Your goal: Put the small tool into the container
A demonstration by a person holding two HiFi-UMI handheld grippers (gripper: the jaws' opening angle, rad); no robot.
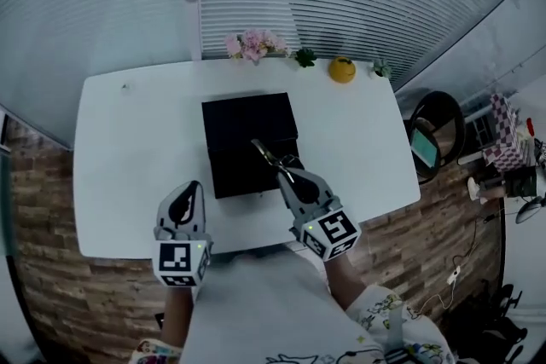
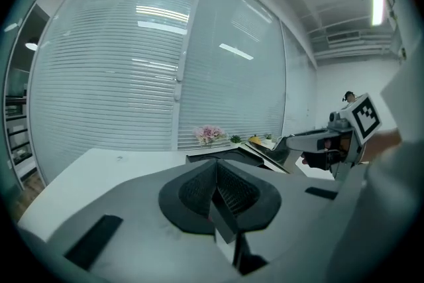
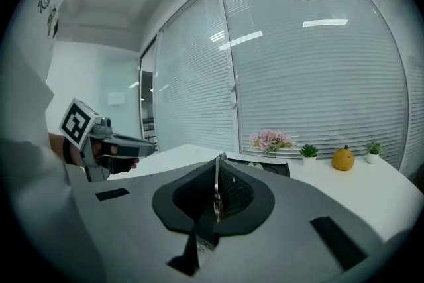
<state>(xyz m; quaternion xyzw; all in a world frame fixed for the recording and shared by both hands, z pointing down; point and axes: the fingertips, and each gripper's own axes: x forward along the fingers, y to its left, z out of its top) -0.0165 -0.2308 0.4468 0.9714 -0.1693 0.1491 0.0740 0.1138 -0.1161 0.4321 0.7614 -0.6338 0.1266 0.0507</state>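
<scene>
A black box-like container (image 1: 247, 132) lies in the middle of the white table (image 1: 128, 158). Over its near right corner my right gripper (image 1: 288, 175) is shut on a thin metal tool (image 1: 266, 154), whose free end sticks out above the container. In the right gripper view the tool (image 3: 216, 185) stands edge-on between the shut pads, with the container (image 3: 268, 168) just beyond. My left gripper (image 1: 189, 187) hovers over the table's near edge, left of the container. It is shut with nothing in it (image 2: 215, 168).
Along the table's far edge stand pink flowers (image 1: 253, 44), a small green plant (image 1: 304, 57), a yellow fruit-shaped object (image 1: 342, 69) and another small plant (image 1: 381, 68). Window blinds rise behind them. A round black seat (image 1: 437, 128) stands right of the table.
</scene>
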